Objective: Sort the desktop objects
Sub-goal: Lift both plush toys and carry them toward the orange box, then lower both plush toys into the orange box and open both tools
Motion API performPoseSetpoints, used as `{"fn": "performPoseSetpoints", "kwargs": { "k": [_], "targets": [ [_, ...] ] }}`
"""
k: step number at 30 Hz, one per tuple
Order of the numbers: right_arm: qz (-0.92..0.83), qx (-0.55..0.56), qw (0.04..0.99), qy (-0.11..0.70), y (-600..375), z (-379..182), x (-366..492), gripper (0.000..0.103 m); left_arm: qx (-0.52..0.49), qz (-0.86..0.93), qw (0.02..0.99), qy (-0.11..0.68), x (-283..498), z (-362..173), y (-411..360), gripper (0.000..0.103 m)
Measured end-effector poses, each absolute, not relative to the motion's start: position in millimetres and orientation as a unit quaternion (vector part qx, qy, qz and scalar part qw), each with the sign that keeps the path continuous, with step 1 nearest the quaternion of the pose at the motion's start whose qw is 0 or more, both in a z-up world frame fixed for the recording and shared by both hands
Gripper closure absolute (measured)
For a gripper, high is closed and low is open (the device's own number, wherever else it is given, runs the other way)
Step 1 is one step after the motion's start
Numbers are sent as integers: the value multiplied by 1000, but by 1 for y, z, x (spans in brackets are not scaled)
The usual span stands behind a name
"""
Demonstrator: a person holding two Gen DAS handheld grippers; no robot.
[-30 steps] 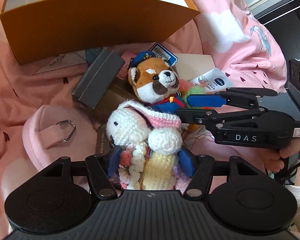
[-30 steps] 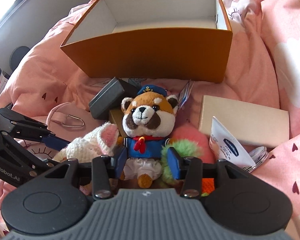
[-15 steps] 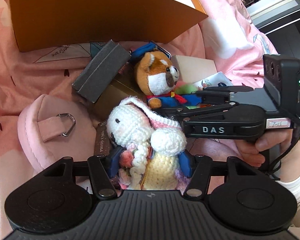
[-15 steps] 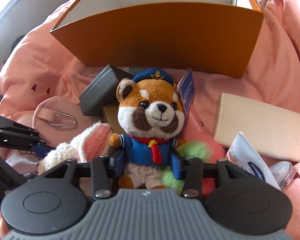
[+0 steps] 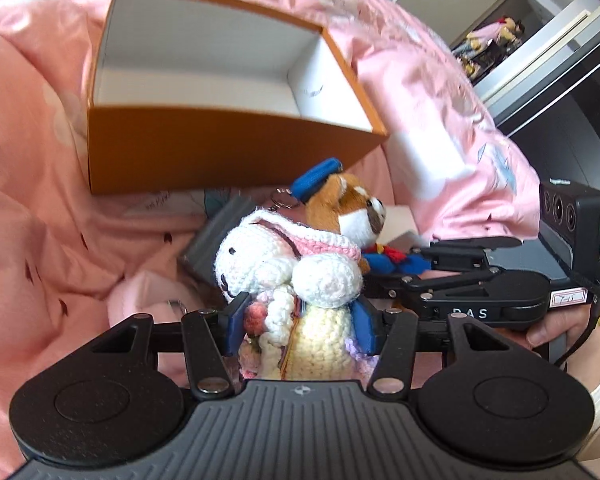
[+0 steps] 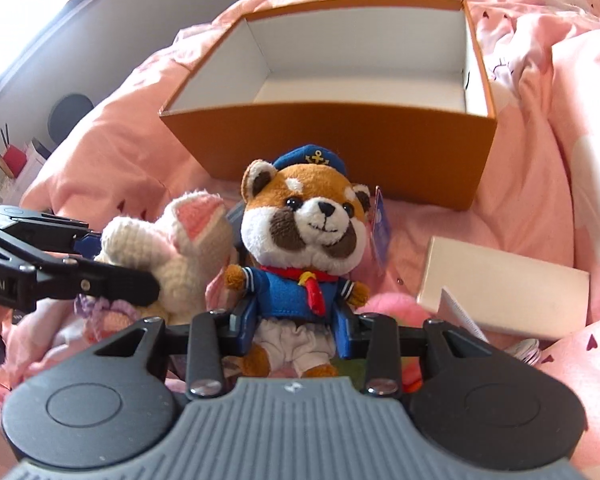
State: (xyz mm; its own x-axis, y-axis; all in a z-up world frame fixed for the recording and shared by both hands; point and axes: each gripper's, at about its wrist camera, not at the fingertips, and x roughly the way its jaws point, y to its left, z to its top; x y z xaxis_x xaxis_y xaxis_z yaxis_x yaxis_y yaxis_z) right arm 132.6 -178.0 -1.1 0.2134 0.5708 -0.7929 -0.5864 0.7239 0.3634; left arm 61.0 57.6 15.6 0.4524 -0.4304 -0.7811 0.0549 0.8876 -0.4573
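Observation:
My left gripper is shut on a white crocheted bunny and holds it up in front of the open orange box. My right gripper is shut on a red panda plush in a blue sailor suit, also lifted, in front of the same orange box. The two toys hang side by side. The bunny shows in the right wrist view, the panda in the left wrist view. The box's white inside shows nothing in it.
A pink quilt covers the surface. A beige flat box and a white sachet lie at the right. A grey case and a pink pouch lie under the bunny.
Both grippers have lifted their toys off the quilt and risen, so the box's inside now shows. The toys stay gripped.

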Motion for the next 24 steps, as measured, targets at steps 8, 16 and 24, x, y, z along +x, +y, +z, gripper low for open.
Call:
{"fn": "performPoseSetpoints", "kwargs": {
  "k": [8, 16, 24],
  "targets": [
    [372, 30, 809, 455, -185, 45, 150, 62, -160, -134, 884, 419, 83, 61, 60, 42],
    [359, 42, 852, 379, -182, 92, 188, 62, -139, -112, 920, 349, 128, 93, 57, 42],
    [347, 25, 865, 363, -167, 97, 240, 62, -116, -110, 929, 334, 181, 86, 55, 42]
  ]
}}
